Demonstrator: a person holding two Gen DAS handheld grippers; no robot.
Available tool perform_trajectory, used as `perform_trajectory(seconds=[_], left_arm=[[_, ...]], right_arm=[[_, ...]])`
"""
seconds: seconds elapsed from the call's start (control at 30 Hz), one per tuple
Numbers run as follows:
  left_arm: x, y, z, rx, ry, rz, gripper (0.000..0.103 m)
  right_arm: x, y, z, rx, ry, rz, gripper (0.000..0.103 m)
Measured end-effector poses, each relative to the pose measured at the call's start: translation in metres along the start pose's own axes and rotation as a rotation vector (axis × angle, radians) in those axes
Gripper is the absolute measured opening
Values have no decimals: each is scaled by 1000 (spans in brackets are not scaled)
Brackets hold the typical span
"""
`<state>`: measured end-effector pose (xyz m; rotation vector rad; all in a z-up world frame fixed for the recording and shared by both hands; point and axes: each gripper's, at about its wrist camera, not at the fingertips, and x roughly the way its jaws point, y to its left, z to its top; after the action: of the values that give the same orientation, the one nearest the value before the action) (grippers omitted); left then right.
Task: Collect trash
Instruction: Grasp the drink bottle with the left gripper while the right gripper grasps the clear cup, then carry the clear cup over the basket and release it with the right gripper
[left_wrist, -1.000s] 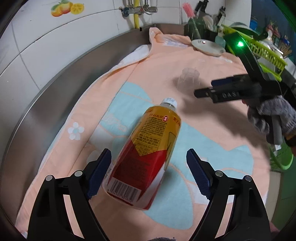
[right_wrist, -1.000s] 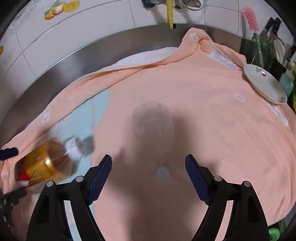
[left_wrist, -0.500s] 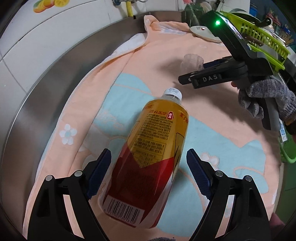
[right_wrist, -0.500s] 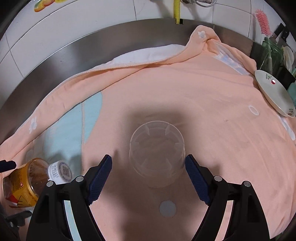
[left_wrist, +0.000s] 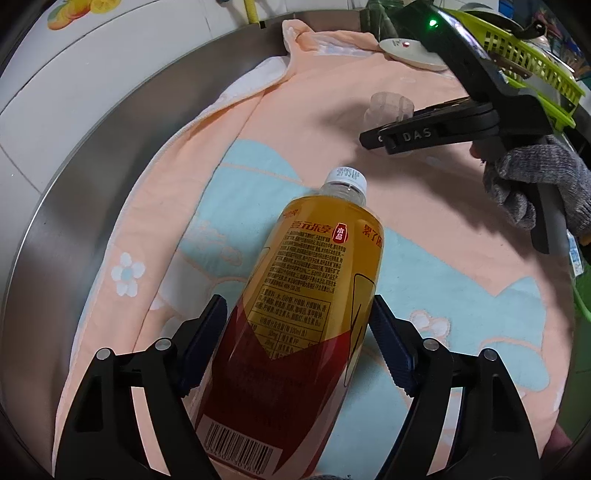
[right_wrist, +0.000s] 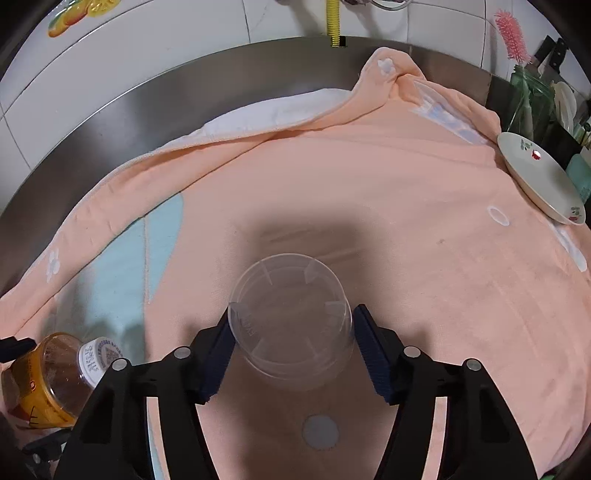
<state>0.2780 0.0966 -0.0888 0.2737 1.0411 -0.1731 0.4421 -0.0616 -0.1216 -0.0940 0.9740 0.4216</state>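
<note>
A plastic bottle (left_wrist: 310, 295) of yellow drink with a red and yellow label and white cap lies on a peach and blue towel (left_wrist: 461, 258). My left gripper (left_wrist: 297, 332) has its blue pads against both sides of the bottle's body, shut on it. The bottle's cap end also shows in the right wrist view (right_wrist: 55, 376) at lower left. A clear plastic cup (right_wrist: 291, 321) stands upside down on the towel (right_wrist: 406, 221). My right gripper (right_wrist: 291, 354) has its pads touching both sides of the cup. The right gripper also shows in the left wrist view (left_wrist: 373, 138), in a grey-gloved hand.
A white plate (right_wrist: 539, 177) rests at the towel's far right edge. A green dish rack (left_wrist: 524, 62) and utensils stand beyond it. A steel sink rim (right_wrist: 184, 96) and tiled wall (right_wrist: 147, 44) run along the back. A pink brush (right_wrist: 511, 35) stands at upper right.
Both grippers moved forward and narrowed: the left now grips the bottle's body, and the right has closed onto the cup's sides.
</note>
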Motion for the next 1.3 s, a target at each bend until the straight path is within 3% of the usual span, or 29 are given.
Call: perform_trajectory(seconds=[0.23, 0.5, 0.9, 1.07, 1.3], left_arm=[[7, -4, 4, 32, 15, 9, 77], [-3, -12, -1, -13, -12, 21, 73], [-41, -55, -20, -46, -78, -77, 70], [-61, -86, -20, -24, -123, -142, 67], [-80, -139, -10, 19, -163, -224, 67]], right_arm=[[-16, -1, -12, 7, -2, 42, 59], [-58, -1, -45, -7, -14, 72, 59], [-149, -40, -138, 56, -46, 58, 59], [-188, -88, -194, 120, -33, -33, 59], [-209, -168, -263, 258, 36, -193, 60]])
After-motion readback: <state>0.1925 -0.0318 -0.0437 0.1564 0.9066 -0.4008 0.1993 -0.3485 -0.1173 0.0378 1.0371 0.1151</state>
